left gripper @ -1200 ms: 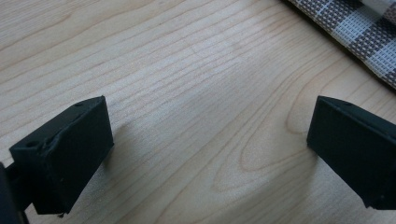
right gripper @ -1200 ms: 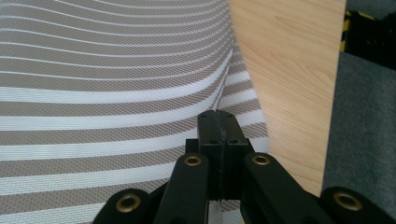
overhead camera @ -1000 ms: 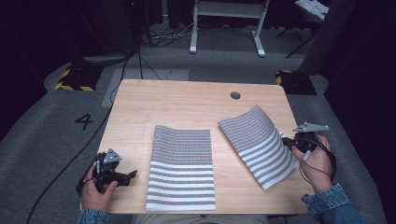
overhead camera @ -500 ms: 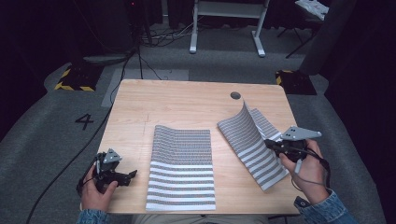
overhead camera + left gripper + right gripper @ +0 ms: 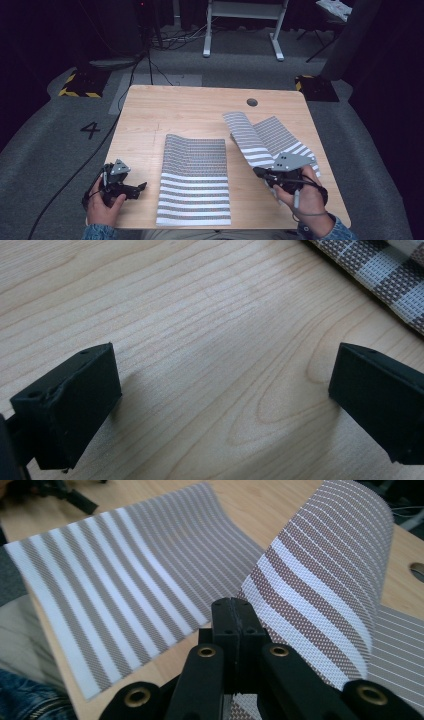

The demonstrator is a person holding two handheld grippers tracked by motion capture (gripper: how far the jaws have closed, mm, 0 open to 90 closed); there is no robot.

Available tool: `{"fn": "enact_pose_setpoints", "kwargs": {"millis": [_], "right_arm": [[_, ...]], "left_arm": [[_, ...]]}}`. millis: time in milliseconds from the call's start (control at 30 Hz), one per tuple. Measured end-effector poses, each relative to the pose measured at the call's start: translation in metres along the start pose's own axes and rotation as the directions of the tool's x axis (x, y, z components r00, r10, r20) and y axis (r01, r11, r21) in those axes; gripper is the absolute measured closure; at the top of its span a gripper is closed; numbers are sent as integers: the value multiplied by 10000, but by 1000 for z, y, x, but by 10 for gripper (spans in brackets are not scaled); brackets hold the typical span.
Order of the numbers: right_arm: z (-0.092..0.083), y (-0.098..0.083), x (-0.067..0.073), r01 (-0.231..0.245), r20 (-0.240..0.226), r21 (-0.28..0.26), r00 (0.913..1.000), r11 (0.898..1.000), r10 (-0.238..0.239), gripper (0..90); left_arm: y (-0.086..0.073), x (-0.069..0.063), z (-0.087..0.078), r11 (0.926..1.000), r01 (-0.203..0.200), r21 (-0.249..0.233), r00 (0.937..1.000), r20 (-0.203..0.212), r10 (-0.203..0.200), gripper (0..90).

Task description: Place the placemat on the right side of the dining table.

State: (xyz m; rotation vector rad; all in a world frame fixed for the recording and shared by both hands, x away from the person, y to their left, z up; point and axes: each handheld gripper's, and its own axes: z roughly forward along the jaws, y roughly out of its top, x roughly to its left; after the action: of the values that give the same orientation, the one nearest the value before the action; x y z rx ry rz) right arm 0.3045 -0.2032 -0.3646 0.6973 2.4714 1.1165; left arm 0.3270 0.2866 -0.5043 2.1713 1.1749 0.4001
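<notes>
Two grey-and-white striped placemats lie on the wooden table (image 5: 190, 110). One mat (image 5: 195, 177) is flat at the front centre, and I see it again in the right gripper view (image 5: 125, 580). The second mat (image 5: 250, 137) is at the right, with one edge lifted and curled over itself. My right gripper (image 5: 260, 172) is shut on that lifted edge; in its own view (image 5: 234, 612) the jaws are pressed together with the mat (image 5: 320, 580) rising behind them. My left gripper (image 5: 140, 187) rests open on bare wood left of the flat mat, with nothing between its jaws (image 5: 225, 390).
A round cable hole (image 5: 252, 102) sits near the table's far right edge. The flat mat's corner (image 5: 380, 270) shows at the top right of the left gripper view. Cables and a white desk frame (image 5: 240, 30) are on the floor beyond the table.
My right gripper has moved left and toward me with the right mat's edge in it, folding the mat over itself. The left gripper has stayed put.
</notes>
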Motion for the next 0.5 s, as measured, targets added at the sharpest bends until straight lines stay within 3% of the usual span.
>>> {"fn": "enact_pose_setpoints", "kwargs": {"millis": [100,200,267,333,433,500], "right_arm": [[7,0,11,-57,-714,-112,9974,9999,49,900],[13,-2,21,-232,-1505,-199,9884,9995,200,892],[15,-3,26,-350,-2248,-479,9741,9982,234,769],[17,-3,33,-670,-2897,-782,9562,9947,417,546],[11,-4,32,-979,-3050,-1202,9506,9879,571,446],[5,-5,24,-1177,-2684,-1346,9601,9839,781,434]], "left_arm": [[0,0,0,10000,0,0,10000,2,0,4],[0,0,0,10000,-1,1,10000,2,1,4],[0,0,0,10000,-1,0,10000,0,1,4],[0,0,0,10000,-2,2,10000,2,2,4],[0,0,0,10000,3,-1,10000,1,-3,4],[0,0,0,10000,3,-1,10000,0,-3,4]]}}
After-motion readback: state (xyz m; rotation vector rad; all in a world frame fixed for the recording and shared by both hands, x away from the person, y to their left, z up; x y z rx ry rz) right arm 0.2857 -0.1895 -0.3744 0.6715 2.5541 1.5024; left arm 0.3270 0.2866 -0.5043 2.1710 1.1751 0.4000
